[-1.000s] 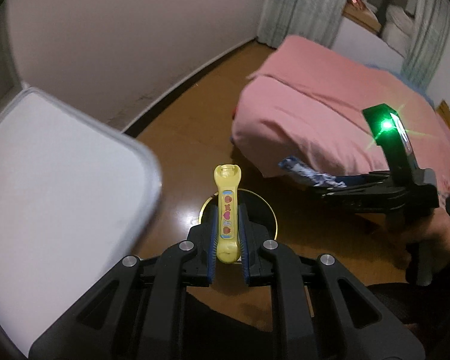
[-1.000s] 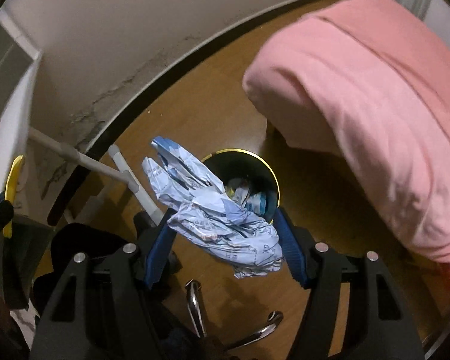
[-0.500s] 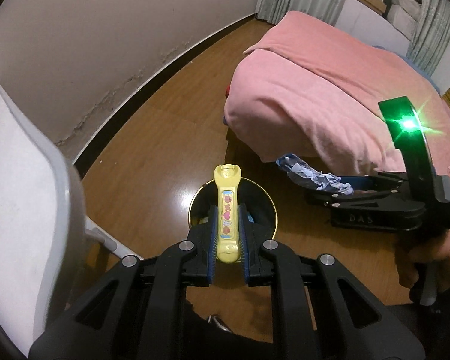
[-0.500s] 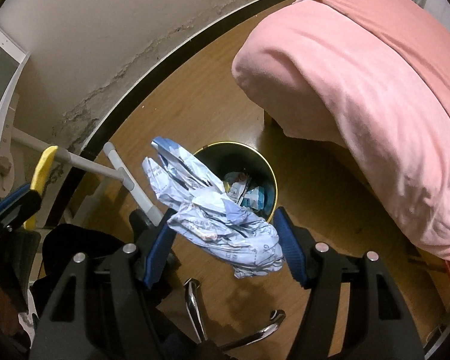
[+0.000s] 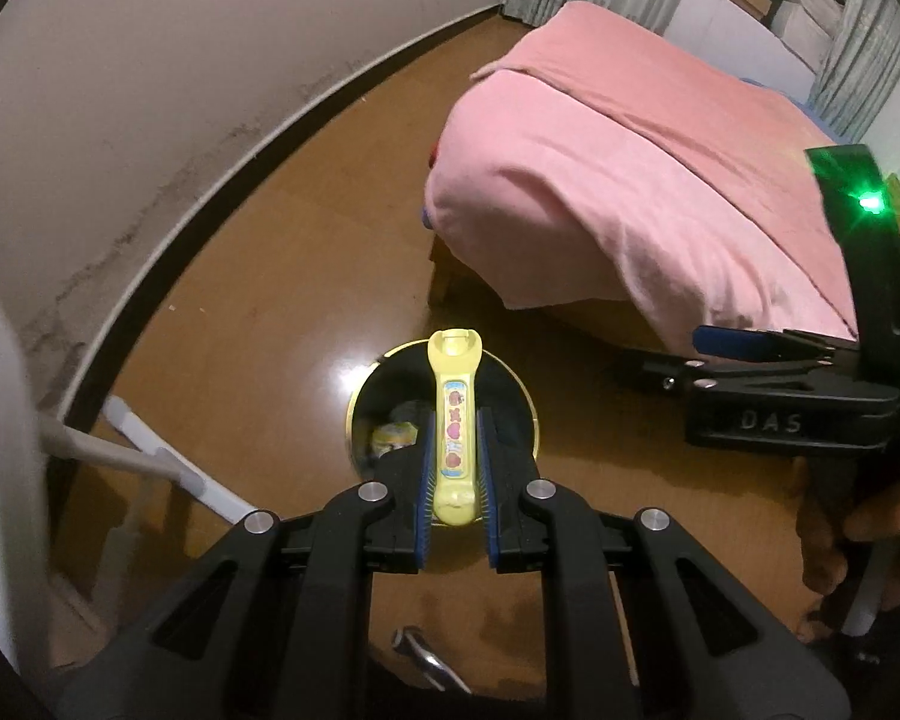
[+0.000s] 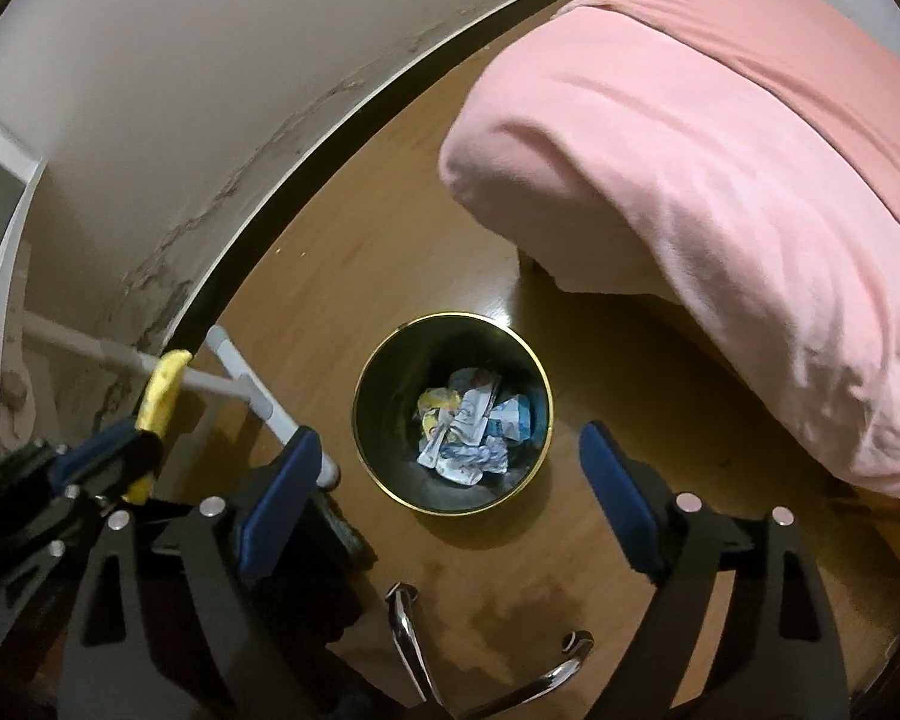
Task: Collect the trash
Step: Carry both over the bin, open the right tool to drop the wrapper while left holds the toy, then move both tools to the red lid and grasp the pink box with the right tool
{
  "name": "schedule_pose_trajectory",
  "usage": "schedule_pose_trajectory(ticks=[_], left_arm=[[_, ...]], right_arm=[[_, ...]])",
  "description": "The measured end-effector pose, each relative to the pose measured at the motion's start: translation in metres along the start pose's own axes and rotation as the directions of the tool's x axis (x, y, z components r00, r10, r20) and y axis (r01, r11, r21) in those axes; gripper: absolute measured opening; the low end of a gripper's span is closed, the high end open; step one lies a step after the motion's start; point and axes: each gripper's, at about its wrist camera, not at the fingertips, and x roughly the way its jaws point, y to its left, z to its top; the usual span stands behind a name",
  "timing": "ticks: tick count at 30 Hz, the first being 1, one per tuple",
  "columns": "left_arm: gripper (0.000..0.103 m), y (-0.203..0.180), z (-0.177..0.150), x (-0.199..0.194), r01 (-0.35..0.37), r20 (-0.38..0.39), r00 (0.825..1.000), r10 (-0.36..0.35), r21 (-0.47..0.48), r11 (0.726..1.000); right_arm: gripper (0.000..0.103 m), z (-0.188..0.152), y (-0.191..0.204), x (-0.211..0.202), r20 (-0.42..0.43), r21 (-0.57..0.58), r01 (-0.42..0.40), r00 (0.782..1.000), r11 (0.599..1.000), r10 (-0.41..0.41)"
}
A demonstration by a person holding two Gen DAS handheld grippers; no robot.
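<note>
Our right gripper [image 6: 450, 474] is opening with nothing between its jaws; the crumpled blue wrapper [image 6: 480, 456] it held before now lies in the trash bin [image 6: 390, 483].

Our left gripper [image 5: 455, 468] stays clamped on the yellow opener [image 5: 455, 420], just above the bin's gold rim. Beyond the bin we see the bed under a pink blanket [image 6: 720, 180]; to the left, white table legs [image 6: 252, 396]. Both grippers point steeply down at the wooden floor [image 6: 342, 276], and a hand [image 5: 858, 540] grips the right handle.

Black gold-rimmed bin [image 6: 390, 360] upright on floor, crumpled wrappers [image 6: 474, 426] inside; yellow plastic stick [image 5: 455, 426] clamped above it.
</note>
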Motion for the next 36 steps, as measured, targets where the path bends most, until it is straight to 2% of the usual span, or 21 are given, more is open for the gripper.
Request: schedule_pose_trajectory(ticks=[1, 3, 4, 5, 9, 12, 14, 18, 21, 24, 26, 27, 28, 31, 33, 34, 35, 36], left_arm=[[0.013, -0.001, 0.001, 0.004, 0.004, -0.001, 1.0, -0.004, 0.0, 1.0], [0.032, -0.002, 0.003, 0.009, 0.01, -0.003, 1.0, -0.01, -0.004, 1.0], [0.054, -0.002, 0.004, 0.009, 0.015, 0.004, 1.0, -0.015, -0.013, 1.0], [0.063, -0.002, 0.004, 0.01, 0.016, 0.015, 1.0, -0.016, -0.021, 1.0], [0.067, -0.007, 0.008, 0.007, 0.019, 0.025, 1.0, -0.018, -0.014, 1.0], [0.074, -0.012, 0.01, -0.002, 0.022, 0.04, 0.999, -0.022, -0.007, 1.0], [0.08, -0.015, 0.01, -0.015, 0.019, 0.062, 0.998, -0.019, 0.004, 1.0], [0.083, -0.01, 0.009, -0.059, -0.018, 0.116, 0.993, 0.018, -0.004, 1.0], [0.087, 0.007, 0.006, -0.103, -0.061, 0.188, 0.98, 0.067, -0.041, 0.997], [0.09, 0.053, -0.004, -0.153, -0.152, 0.255, 0.95, 0.179, -0.121, 0.981], [0.092, 0.099, -0.016, -0.182, -0.242, 0.268, 0.918, 0.292, -0.203, 0.949], [0.092, 0.124, -0.023, -0.196, -0.29, 0.267, 0.896, 0.354, -0.249, 0.924], [0.092, 0.156, -0.033, -0.209, -0.347, 0.253, 0.868, 0.426, -0.305, 0.887], [0.092, 0.245, -0.063, -0.241, -0.458, 0.176, 0.797, 0.578, -0.448, 0.768], [0.092, 0.296, -0.081, -0.258, -0.473, 0.144, 0.771, 0.62, -0.522, 0.71], [0.092, 0.323, -0.091, -0.267, -0.483, 0.113, 0.755, 0.646, -0.57, 0.665], [0.092, 0.343, -0.099, -0.273, -0.476, 0.101, 0.751, 0.653, -0.602, 0.641], [0.092, 0.371, -0.107, -0.279, -0.449, 0.093, 0.759, 0.645, -0.642, 0.622]], right_arm=[[0.085, 0.0, -0.001, -0.001, 0.003, 0.009, 0.0, 1.0, 1.0, 0.0], [0.085, 0.002, -0.006, -0.003, 0.015, 0.033, 0.002, 1.0, 0.999, -0.002], [0.085, 0.003, -0.008, -0.003, 0.018, 0.041, 0.001, 1.0, 0.999, -0.002], [0.085, 0.003, -0.011, -0.004, 0.021, 0.057, -0.001, 1.0, 0.998, -0.001], [0.085, 0.004, -0.017, -0.002, 0.019, 0.08, -0.005, 1.0, 0.997, 0.004], [0.085, 0.004, -0.017, -0.001, 0.02, 0.077, -0.01, 1.0, 0.997, 0.008], [0.085, 0.003, -0.016, -0.002, 0.022, 0.072, -0.013, 1.0, 0.997, 0.012], [0.085, 0.0, -0.01, -0.005, 0.03, 0.049, -0.019, 0.999, 0.999, 0.018], [0.085, -0.001, -0.001, -0.013, 0.054, 0.019, -0.018, 0.998, 1.0, 0.017], [0.085, -0.001, 0.014, -0.025, 0.08, -0.02, -0.028, 0.996, 0.999, 0.029], [0.085, -0.002, 0.03, -0.035, 0.096, -0.058, -0.043, 0.994, 0.997, 0.048], [0.085, -0.002, 0.037, -0.039, 0.101, -0.075, -0.044, 0.994, 0.996, 0.052], [0.085, -0.003, 0.046, -0.042, 0.107, -0.094, -0.045, 0.993, 0.995, 0.055], [0.085, 0.002, 0.079, -0.052, 0.119, -0.162, -0.046, 0.991, 0.986, 0.065], [0.085, 0.006, 0.107, -0.059, 0.133, -0.212, -0.049, 0.988, 0.976, 0.078], [0.085, 0.009, 0.12, -0.062, 0.136, -0.232, -0.055, 0.987, 0.971, 0.088], [0.085, 0.013, 0.142, -0.068, 0.138, -0.265, -0.076, 0.984, 0.961, 0.116], [0.085, 0.016, 0.157, -0.071, 0.139, -0.292, -0.087, 0.981, 0.953, 0.132]])
